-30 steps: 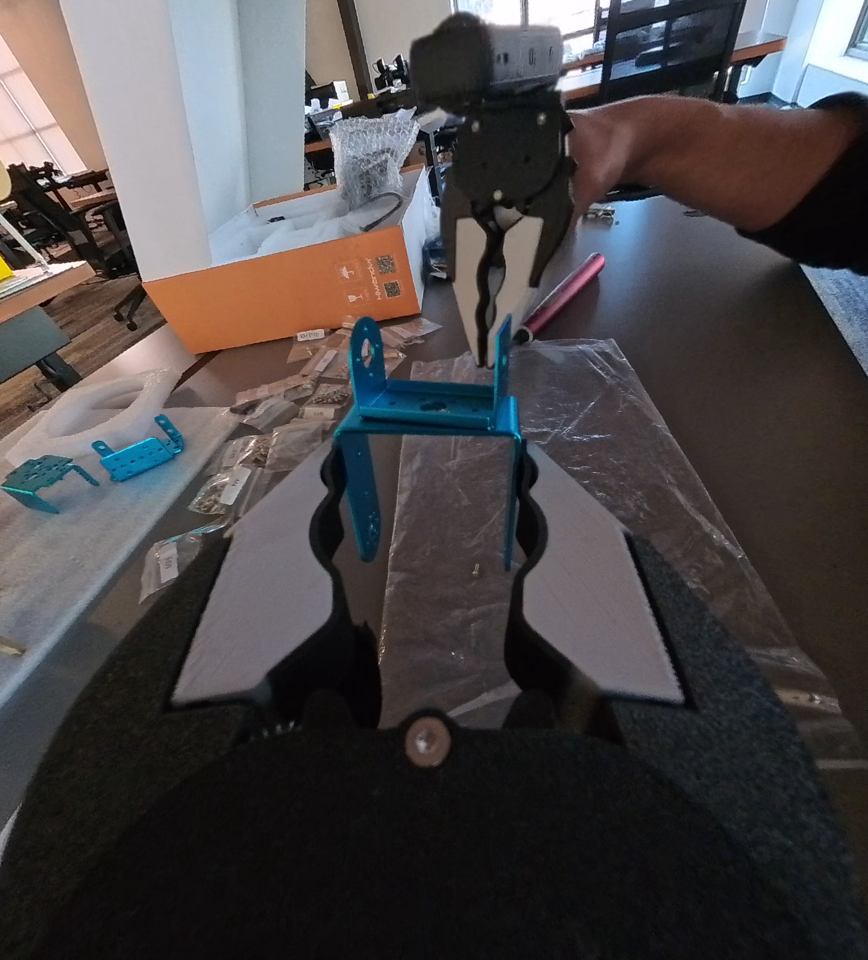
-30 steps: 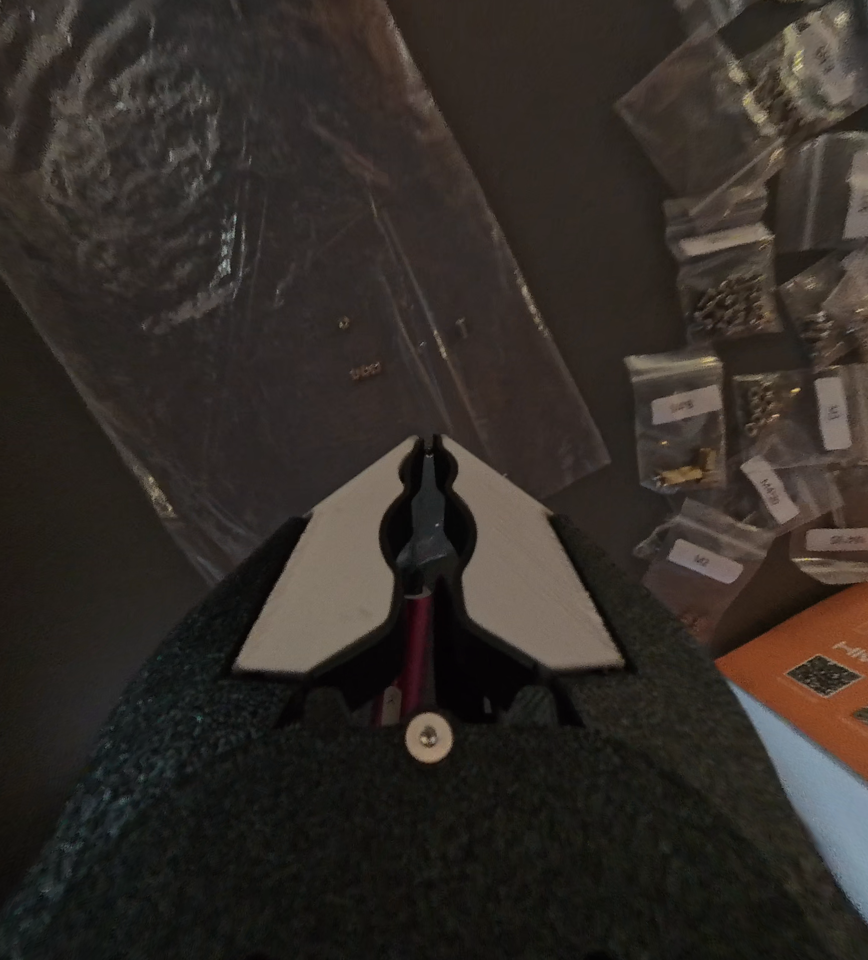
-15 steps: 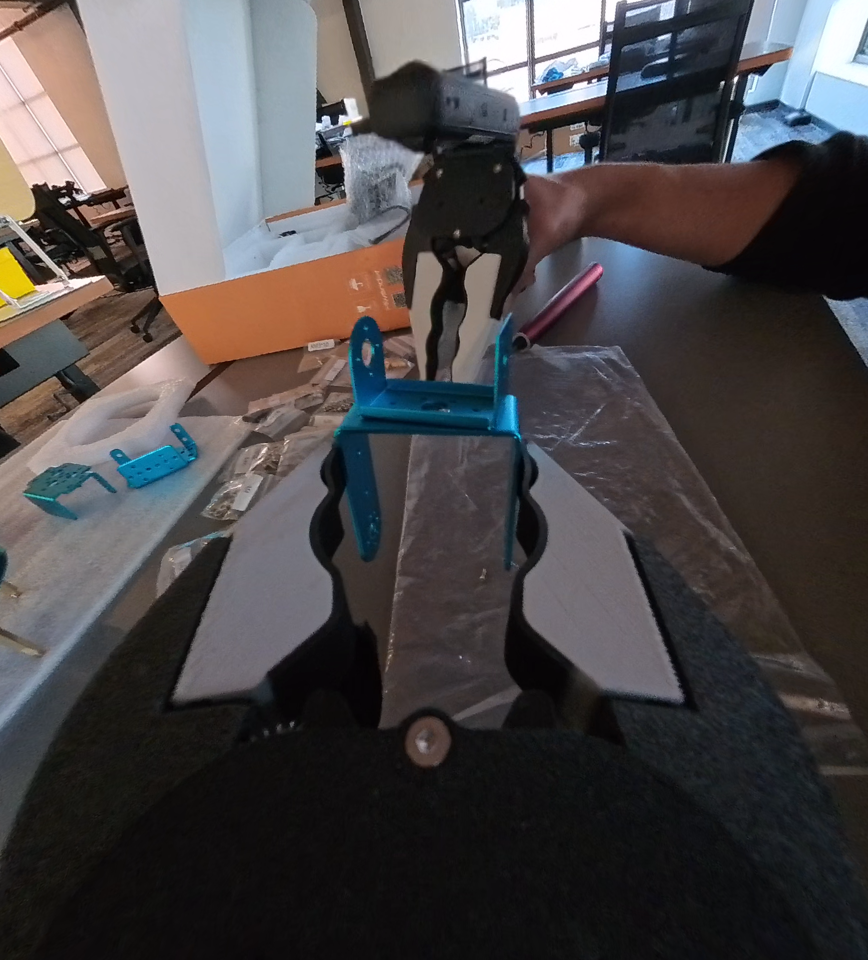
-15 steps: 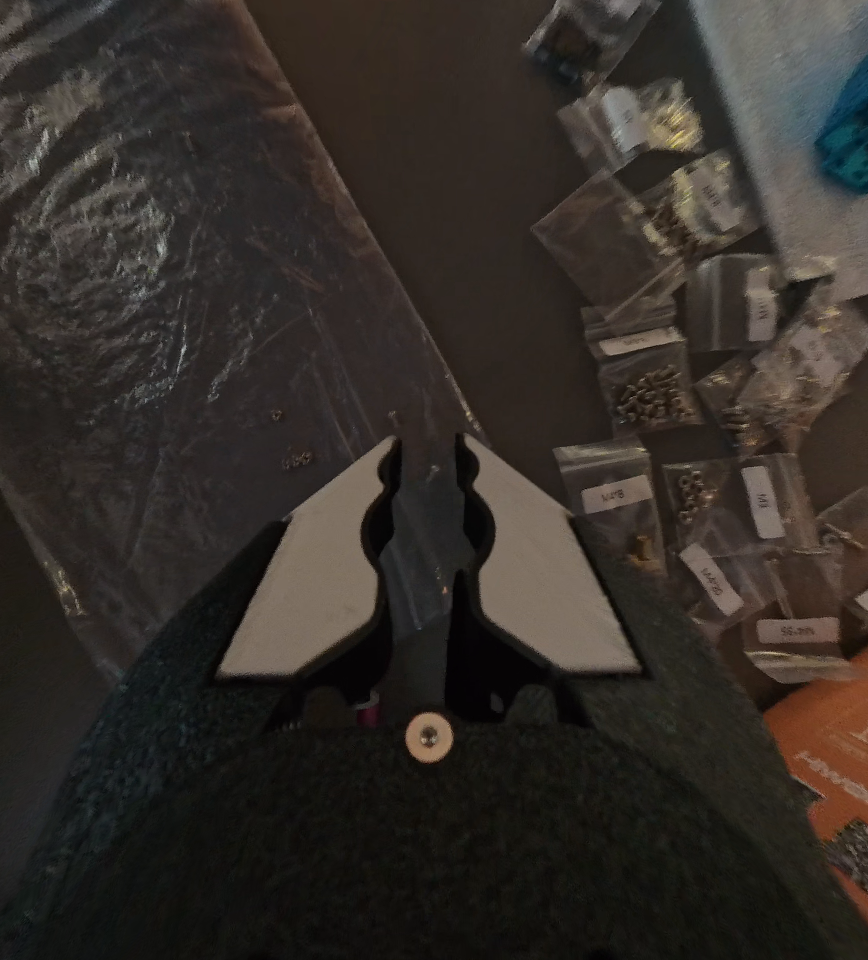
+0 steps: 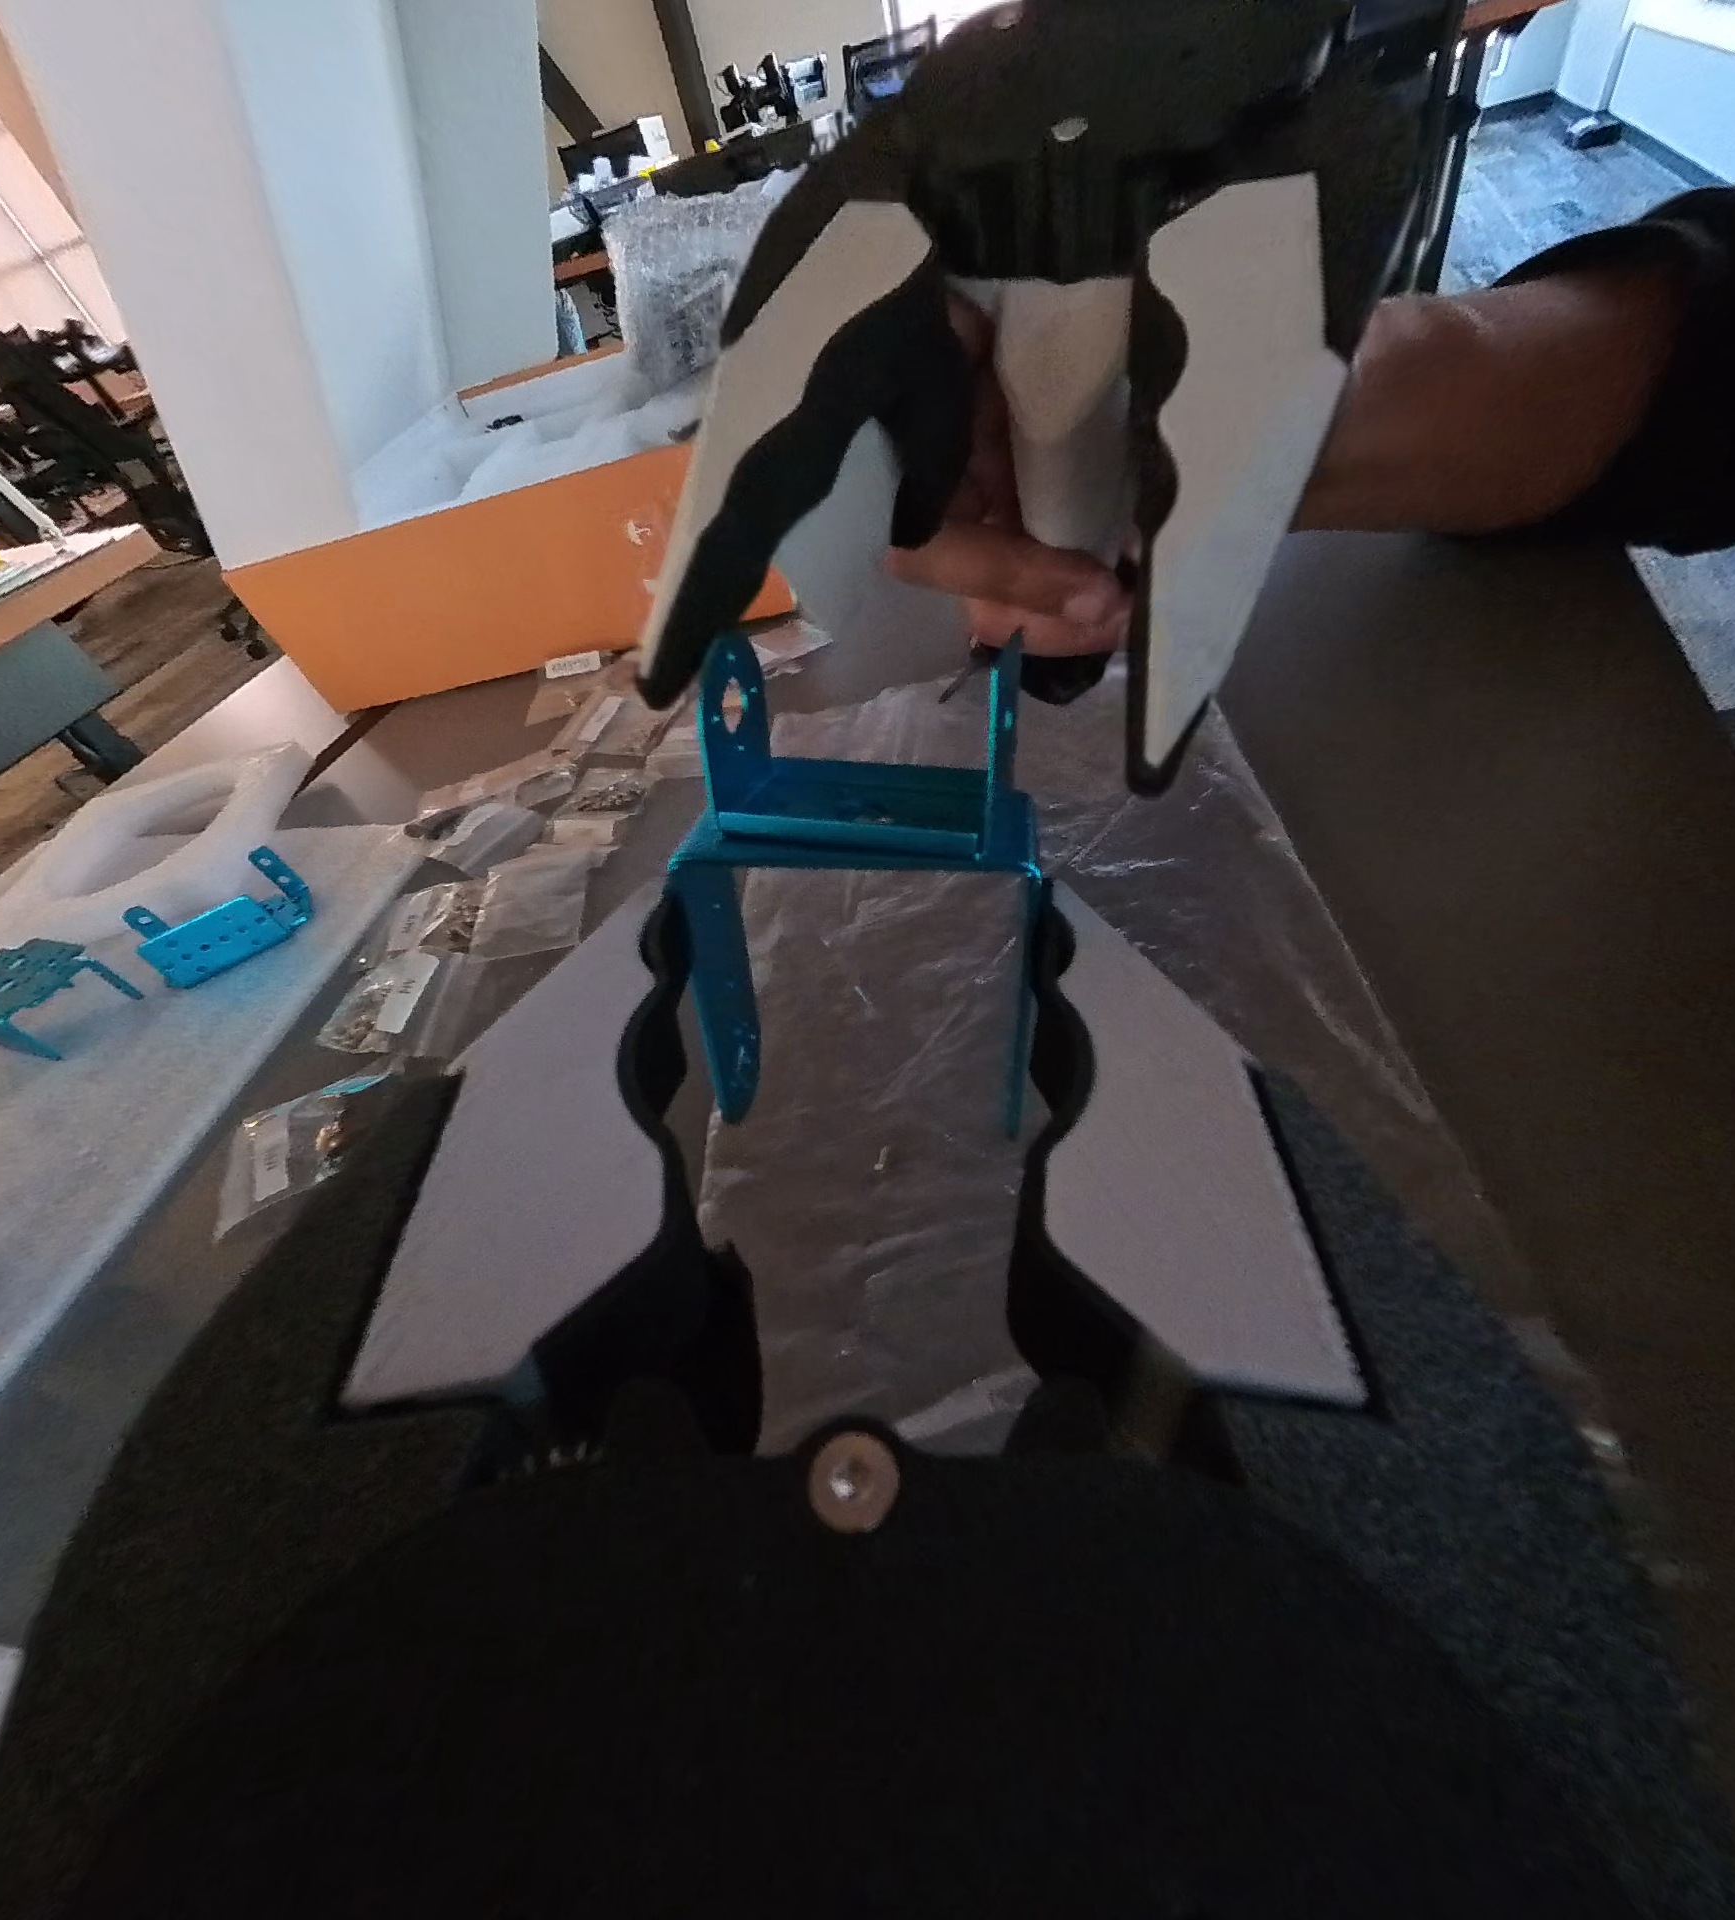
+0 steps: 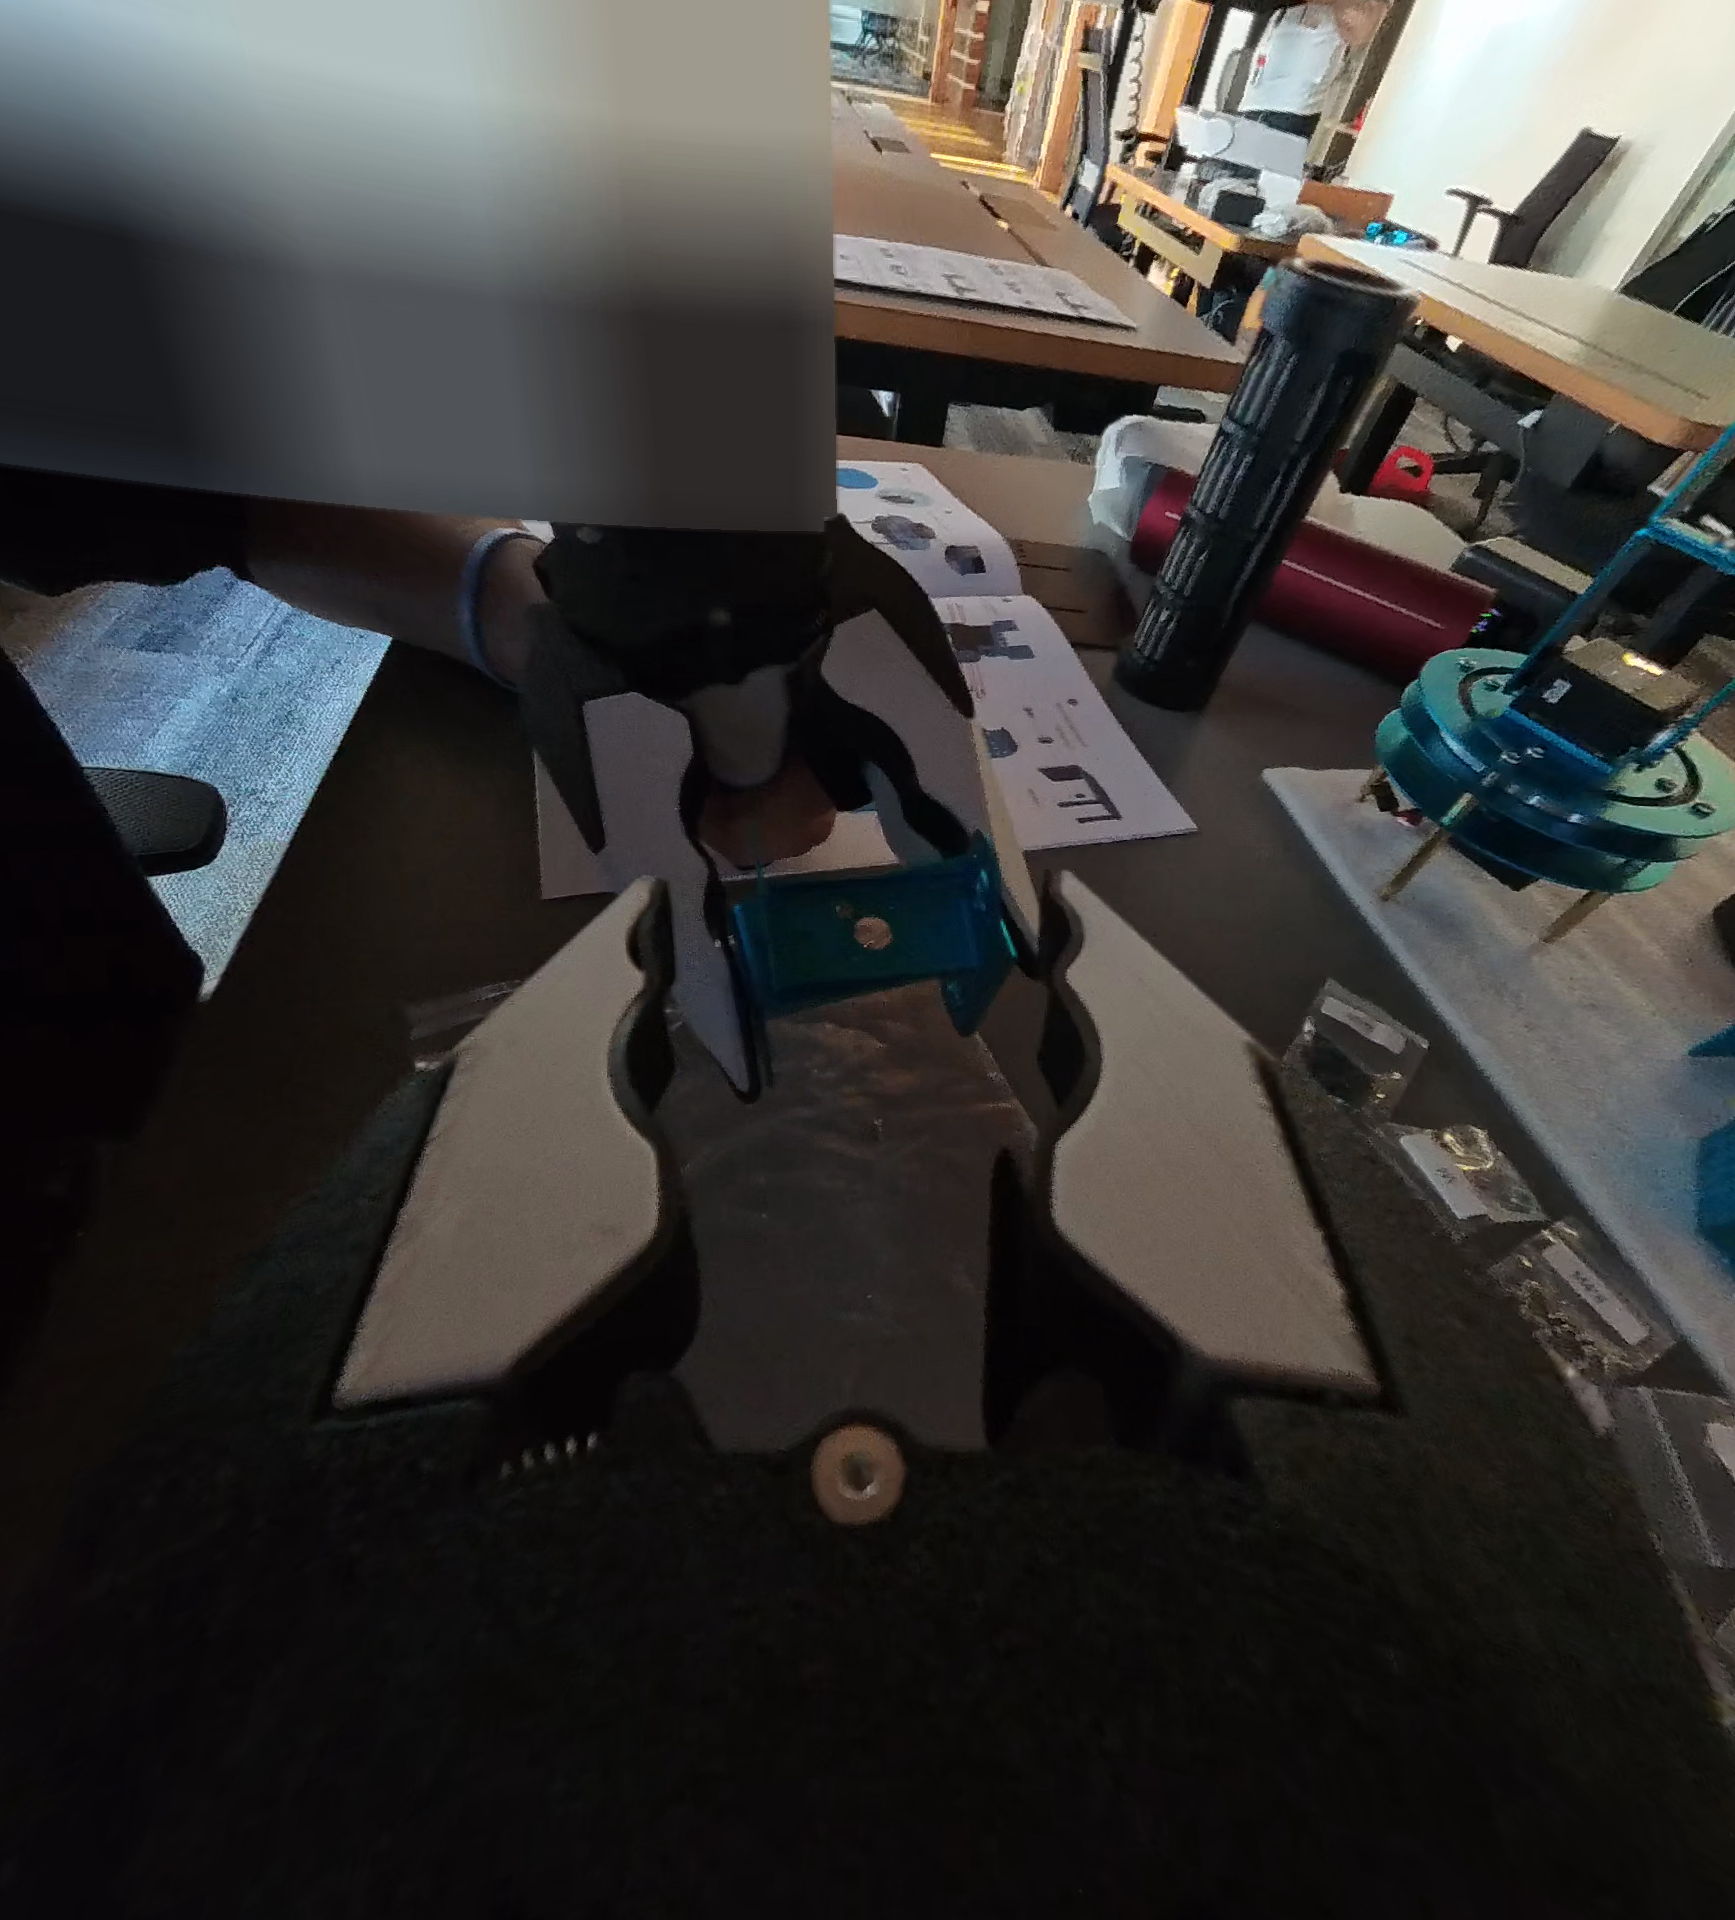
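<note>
In the left wrist view, the left tongs (image 5: 858,925) are closed partway onto a blue bracket assembly (image 5: 863,831), their fingers pressing its two lower legs from either side and holding it up above a clear plastic sheet (image 5: 1185,935) on the dark bench (image 5: 1528,852). The right tongs (image 5: 904,727) hang just above the assembly with fingers spread wide and nothing between them, a hand (image 5: 1019,582) showing behind. To the left lie small parts bags (image 5: 427,966), two loose blue brackets (image 5: 125,961) on white foam, and an orange box (image 5: 489,582). In the right wrist view, the right tongs (image 6: 842,914) stand wide apart and empty, just short of the blue bracket assembly (image 6: 863,935), which the left tongs (image 6: 878,997) hold from the far side. A black cylinder (image 6: 1247,499) stands farther right.
</note>
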Motion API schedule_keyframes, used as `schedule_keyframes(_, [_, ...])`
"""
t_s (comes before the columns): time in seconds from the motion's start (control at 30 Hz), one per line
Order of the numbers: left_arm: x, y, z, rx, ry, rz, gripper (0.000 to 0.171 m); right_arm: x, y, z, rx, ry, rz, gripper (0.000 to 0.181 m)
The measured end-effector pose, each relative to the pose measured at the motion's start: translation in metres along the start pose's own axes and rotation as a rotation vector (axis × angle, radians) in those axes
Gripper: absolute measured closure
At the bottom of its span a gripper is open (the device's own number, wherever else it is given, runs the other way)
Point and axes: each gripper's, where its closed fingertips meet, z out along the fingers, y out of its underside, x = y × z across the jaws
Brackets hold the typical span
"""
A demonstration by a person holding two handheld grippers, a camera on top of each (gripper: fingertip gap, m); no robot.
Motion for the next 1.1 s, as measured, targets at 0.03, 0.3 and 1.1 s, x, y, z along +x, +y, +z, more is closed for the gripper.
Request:
schedule_keyframes(0.03, [0.002, -0.001, 0.0, 0.002, 0.006, -0.005, 0.106, -0.001, 0.0, 0.001, -0.005, 0.005, -0.006, 0.115])
schedule_keyframes(0.3, [0.012, -0.005, -0.001, 0.026, 0.045, 0.002, 0.106, -0.006, 0.001, 0.0, -0.005, -0.007, -0.053, 0.135])
schedule_keyframes(1.1, [0.011, -0.014, -0.007, 0.075, 0.05, 0.03, 0.106, 0.003, -0.022, -0.036, 0.096, -0.023, -0.028, 0.122])
